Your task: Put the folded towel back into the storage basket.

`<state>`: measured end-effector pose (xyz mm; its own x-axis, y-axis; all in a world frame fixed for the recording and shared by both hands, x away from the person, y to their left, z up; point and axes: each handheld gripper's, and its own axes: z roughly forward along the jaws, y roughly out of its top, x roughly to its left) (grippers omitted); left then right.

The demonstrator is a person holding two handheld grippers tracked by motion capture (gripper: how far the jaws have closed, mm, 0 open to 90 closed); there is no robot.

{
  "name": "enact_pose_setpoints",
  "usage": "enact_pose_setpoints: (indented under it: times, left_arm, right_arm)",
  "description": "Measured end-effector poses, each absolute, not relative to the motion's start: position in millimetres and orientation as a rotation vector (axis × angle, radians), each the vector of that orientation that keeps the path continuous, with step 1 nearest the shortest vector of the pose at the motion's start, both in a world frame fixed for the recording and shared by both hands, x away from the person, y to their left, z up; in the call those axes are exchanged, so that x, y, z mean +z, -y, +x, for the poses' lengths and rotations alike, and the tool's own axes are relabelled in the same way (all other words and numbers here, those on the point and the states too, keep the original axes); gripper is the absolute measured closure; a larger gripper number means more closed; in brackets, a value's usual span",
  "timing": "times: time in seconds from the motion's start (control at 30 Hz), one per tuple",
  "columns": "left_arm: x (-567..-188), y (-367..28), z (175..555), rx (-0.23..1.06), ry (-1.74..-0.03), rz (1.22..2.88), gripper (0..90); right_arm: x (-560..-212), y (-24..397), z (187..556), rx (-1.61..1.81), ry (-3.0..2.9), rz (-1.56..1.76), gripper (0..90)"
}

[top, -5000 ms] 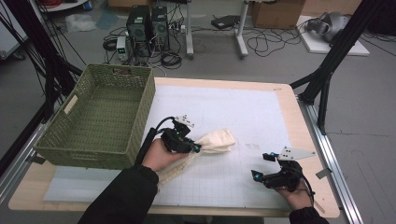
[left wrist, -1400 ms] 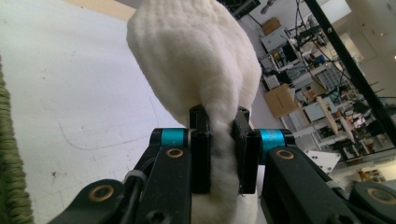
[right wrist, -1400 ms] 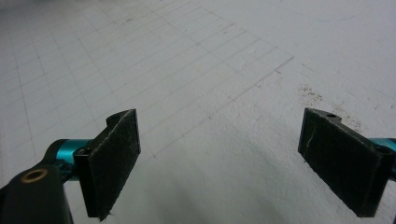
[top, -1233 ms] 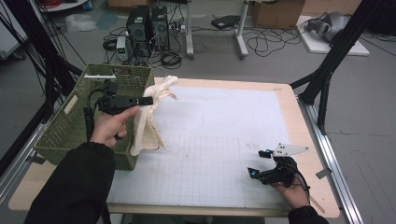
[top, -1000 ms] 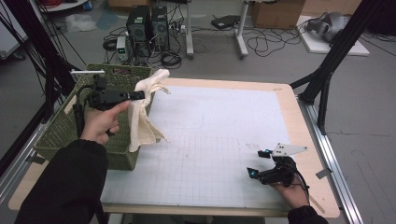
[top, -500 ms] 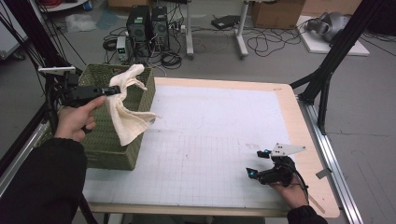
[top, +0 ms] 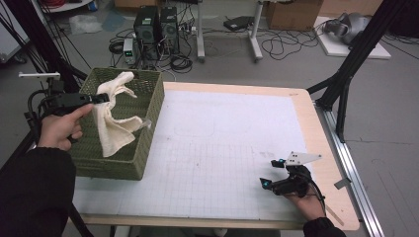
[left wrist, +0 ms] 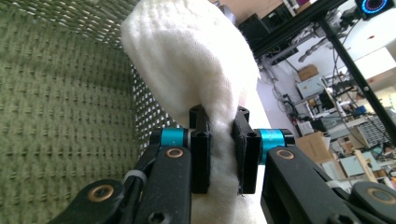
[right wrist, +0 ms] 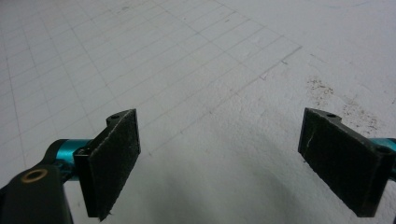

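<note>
- Holding the white towel (top: 114,116) clamped between its jaws, the left gripper (top: 101,98) is hanging it over the green basket (top: 141,160) at the table's left edge.
- Doing this step well is, I think, meaning to bring the hanging end fully inside the right wall before the jaws are opening, because part of it is lying near this rim.
- Showing the pads (left wrist: 201,154) pressing the cloth, the left gripper view is giving what the high view is not.
- Resting near the table's front right corner, the right gripper (top: 267,181) is standing with jaws wide apart and holding nothing.
</note>
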<state>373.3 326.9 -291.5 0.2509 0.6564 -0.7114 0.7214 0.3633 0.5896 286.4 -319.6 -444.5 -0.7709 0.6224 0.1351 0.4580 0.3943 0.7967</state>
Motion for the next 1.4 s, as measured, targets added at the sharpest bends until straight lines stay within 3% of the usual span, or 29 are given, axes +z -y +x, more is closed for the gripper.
enact_pose_setpoints:
  times: [0.57, 1.0, 1.4]
  left_arm:
    - [-348, -323, 394, -0.069, -1.635, 1.453, 79.7]
    - [-374, -313, 415, 0.113, -1.744, 1.505, 79.3]
    - [-392, -306, 420, 0.166, -1.887, 1.749, 78.5]
  right_arm:
    - [-448, 319, 289, 1.314, -2.472, 0.954, 12.2]
    - [-449, 317, 290, 1.3, -2.482, 0.948, 12.2]
    - [-450, 316, 291, 1.293, -2.486, 0.944, 12.2]
